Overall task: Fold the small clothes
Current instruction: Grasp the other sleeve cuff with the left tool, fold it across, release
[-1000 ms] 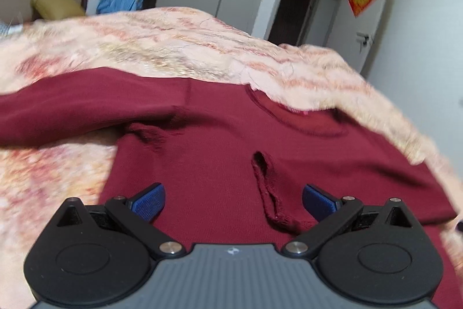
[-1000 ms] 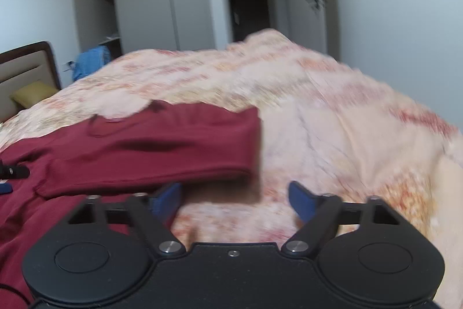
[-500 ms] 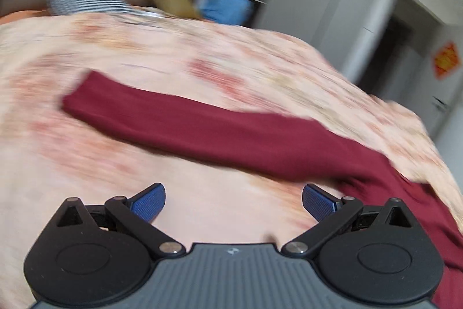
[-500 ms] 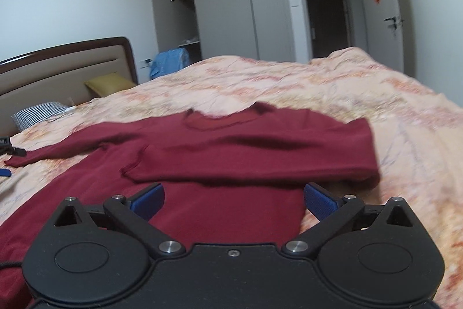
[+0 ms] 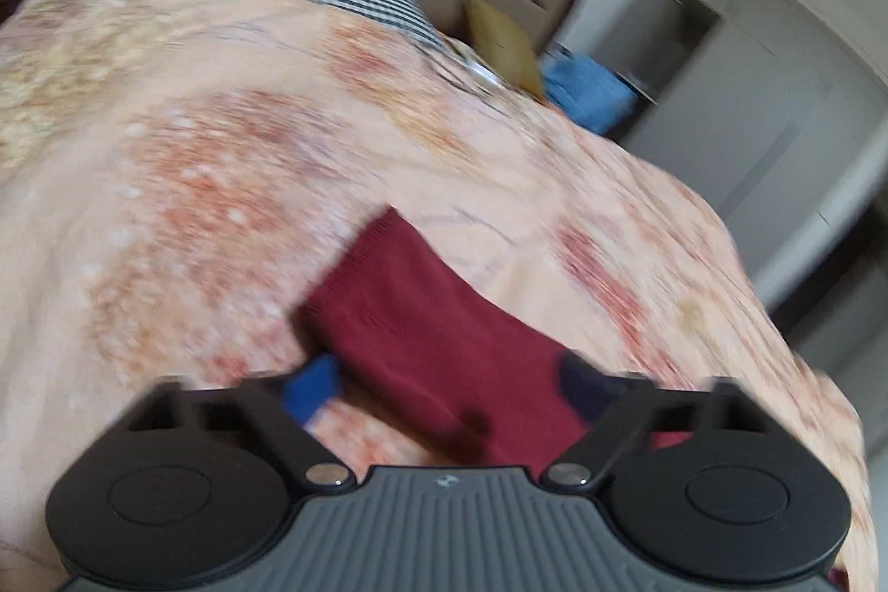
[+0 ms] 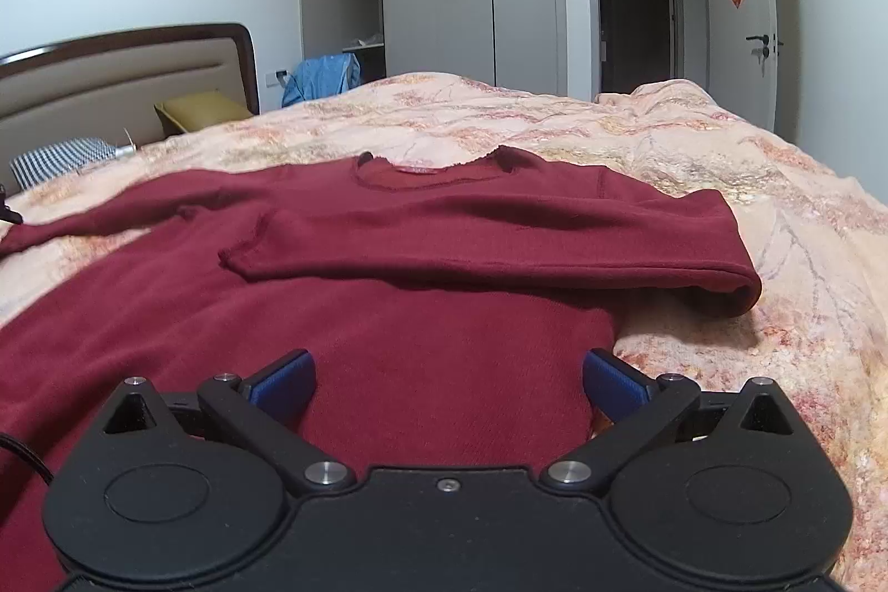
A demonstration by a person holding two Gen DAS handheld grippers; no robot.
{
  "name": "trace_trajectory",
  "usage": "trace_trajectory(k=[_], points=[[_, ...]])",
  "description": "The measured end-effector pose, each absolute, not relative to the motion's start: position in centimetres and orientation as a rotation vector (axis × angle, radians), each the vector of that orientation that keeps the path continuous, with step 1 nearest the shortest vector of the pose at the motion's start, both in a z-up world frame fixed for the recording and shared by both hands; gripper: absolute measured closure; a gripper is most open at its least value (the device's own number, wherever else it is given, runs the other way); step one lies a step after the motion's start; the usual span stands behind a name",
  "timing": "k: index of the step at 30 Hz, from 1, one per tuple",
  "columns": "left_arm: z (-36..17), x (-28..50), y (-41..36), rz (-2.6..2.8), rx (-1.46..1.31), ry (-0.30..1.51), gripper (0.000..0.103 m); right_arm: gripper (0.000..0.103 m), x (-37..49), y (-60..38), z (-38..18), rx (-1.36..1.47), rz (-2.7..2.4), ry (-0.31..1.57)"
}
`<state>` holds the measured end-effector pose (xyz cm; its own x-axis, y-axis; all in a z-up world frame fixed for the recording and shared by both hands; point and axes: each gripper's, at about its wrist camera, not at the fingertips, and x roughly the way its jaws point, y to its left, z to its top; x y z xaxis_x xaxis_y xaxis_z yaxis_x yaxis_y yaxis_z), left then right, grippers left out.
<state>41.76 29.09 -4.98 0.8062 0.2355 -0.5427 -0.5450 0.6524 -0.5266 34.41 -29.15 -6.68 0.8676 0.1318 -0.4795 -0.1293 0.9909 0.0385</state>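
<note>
On the bed [image 6: 721, 137], the left tool [image 5: 444, 384], jaws just closing but apart, straddles the maroon sweater's sleeve cuff [image 5: 388, 281]; only the right tool [image 6: 447, 378], spread wide, shows the sweater [image 6: 388, 314] ahead.

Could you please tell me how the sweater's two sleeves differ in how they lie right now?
The right sleeve is folded across the sweater's chest; the left sleeve stretches out flat onto the bedspread. The left gripper, closing, straddles the left sleeve; the right sleeve lies untouched. Both are maroon knit.
</note>
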Motion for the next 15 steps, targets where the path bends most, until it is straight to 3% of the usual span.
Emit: trace_trajectory(k=[2,5,7,8,15], points=[[-5.4,41.5,29.7,0.500,-0.768,0.425,0.055,0.000,34.5,-28.9,-6.8,-0.014,0.135,0.507],[-5.7,41.4,30.0,0.514,-0.766,0.397,0.081,0.000,34.5,-28.9,-6.9,-0.024,0.135,0.509],[-5.3,41.3,29.9,0.510,-0.732,0.382,0.092,0.000,34.5,-28.9,-6.9,-0.020,0.136,0.509],[-4.9,41.3,29.7,0.505,-0.709,0.375,0.096,0.000,34.5,-28.9,-6.9,-0.018,0.137,0.509],[1.6,42.4,24.8,0.364,-0.466,0.254,0.097,0.000,34.5,-29.3,-7.0,0.001,0.144,0.498]])
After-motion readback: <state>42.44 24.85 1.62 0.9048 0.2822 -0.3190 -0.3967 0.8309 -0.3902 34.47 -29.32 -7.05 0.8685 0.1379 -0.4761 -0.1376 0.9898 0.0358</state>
